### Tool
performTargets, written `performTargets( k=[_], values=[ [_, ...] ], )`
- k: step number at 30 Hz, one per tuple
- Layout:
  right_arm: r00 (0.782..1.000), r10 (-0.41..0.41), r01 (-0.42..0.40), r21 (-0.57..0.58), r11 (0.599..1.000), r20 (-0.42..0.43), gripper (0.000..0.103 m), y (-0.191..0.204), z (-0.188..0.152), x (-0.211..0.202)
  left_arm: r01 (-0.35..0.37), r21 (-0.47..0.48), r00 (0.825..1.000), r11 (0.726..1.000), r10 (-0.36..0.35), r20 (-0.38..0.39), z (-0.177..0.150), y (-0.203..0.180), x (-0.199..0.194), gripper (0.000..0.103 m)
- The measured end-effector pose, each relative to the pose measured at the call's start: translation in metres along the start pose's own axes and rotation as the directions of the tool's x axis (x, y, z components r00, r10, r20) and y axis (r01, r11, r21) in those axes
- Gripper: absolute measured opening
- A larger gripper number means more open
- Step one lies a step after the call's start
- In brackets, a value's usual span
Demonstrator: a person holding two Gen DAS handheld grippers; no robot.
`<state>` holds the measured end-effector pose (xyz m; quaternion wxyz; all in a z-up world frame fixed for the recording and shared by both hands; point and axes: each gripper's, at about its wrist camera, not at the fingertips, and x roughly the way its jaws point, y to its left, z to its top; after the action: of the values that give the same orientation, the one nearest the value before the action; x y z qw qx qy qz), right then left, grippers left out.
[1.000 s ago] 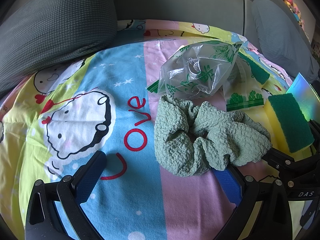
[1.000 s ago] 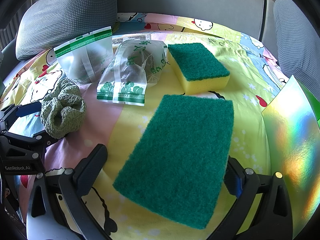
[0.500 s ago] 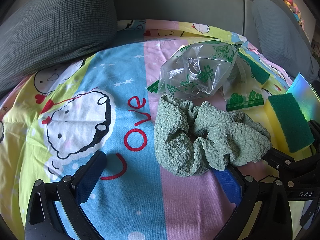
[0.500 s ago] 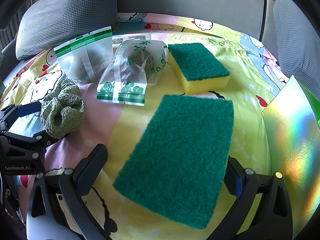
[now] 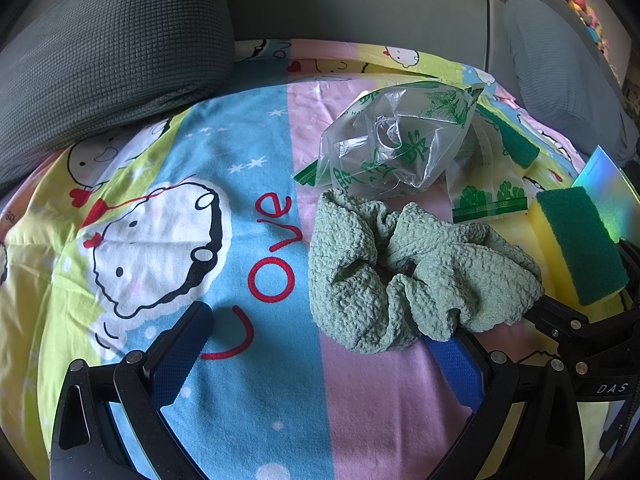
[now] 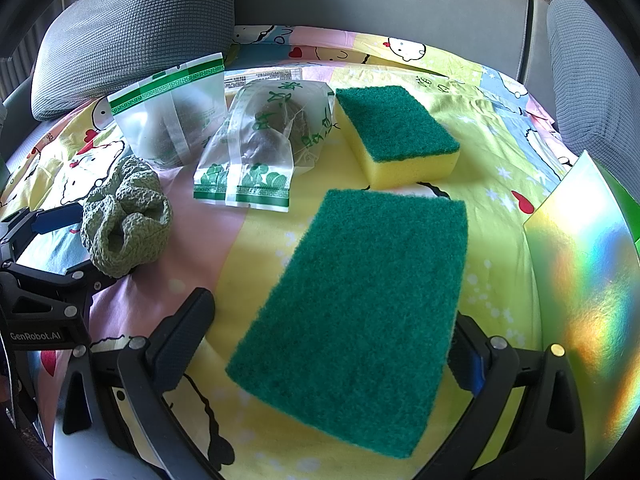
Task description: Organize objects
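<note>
A green scrunchie (image 5: 416, 276) lies on the cartoon bedsheet (image 5: 240, 160), pressed against the right finger of my left gripper (image 5: 320, 344), which is open. The scrunchie (image 6: 124, 220) also shows at the left of the right wrist view. A large green-topped yellow sponge (image 6: 360, 312) sits between the fingers of my right gripper (image 6: 324, 340), which is open; a gap shows at the left finger. A second sponge (image 6: 396, 132) lies farther back. Two clear plastic bags with green print (image 6: 168, 120) (image 6: 272, 136) rest behind the scrunchie.
A holographic card (image 6: 580, 260) leans at the right edge of the sheet. Grey cushions (image 5: 100, 52) (image 6: 592, 80) and a sofa back border the sheet on the left, rear and right. My left gripper's frame (image 6: 40, 280) is close to the right one.
</note>
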<state>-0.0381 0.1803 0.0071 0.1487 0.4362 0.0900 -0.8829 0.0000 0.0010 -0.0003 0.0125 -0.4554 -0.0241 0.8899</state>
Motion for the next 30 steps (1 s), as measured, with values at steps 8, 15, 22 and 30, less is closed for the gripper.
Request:
performTargets(
  k=[8,15,22,30],
  values=[
    [1.0,0.0,0.0,0.0,1.0,0.0,0.102,0.0002,-0.0001,-0.0001,0.001,0.0,1.0,1.0,-0.001,0.0,0.0,-0.0002,0.0,0.103],
    [1.0,0.0,0.0,0.0,1.0,0.0,0.102,0.0,0.0001,0.0,0.001,-0.001,1.0,1.0,-0.001,0.0,0.0,0.0001,0.0,0.103],
    [1.0,0.0,0.0,0.0,1.0,0.0,0.102,-0.0002,0.0004,0.0,0.002,-0.002,1.0,1.0,-0.002,0.0,0.0016,0.0004,-0.0008,0.103],
    [1.0,0.0,0.0,0.0,1.0,0.0,0.102,-0.0006,0.0003,0.0001,0.003,-0.003,1.0,1.0,-0.003,0.0,0.001,0.0012,-0.001,0.103]
  ],
)
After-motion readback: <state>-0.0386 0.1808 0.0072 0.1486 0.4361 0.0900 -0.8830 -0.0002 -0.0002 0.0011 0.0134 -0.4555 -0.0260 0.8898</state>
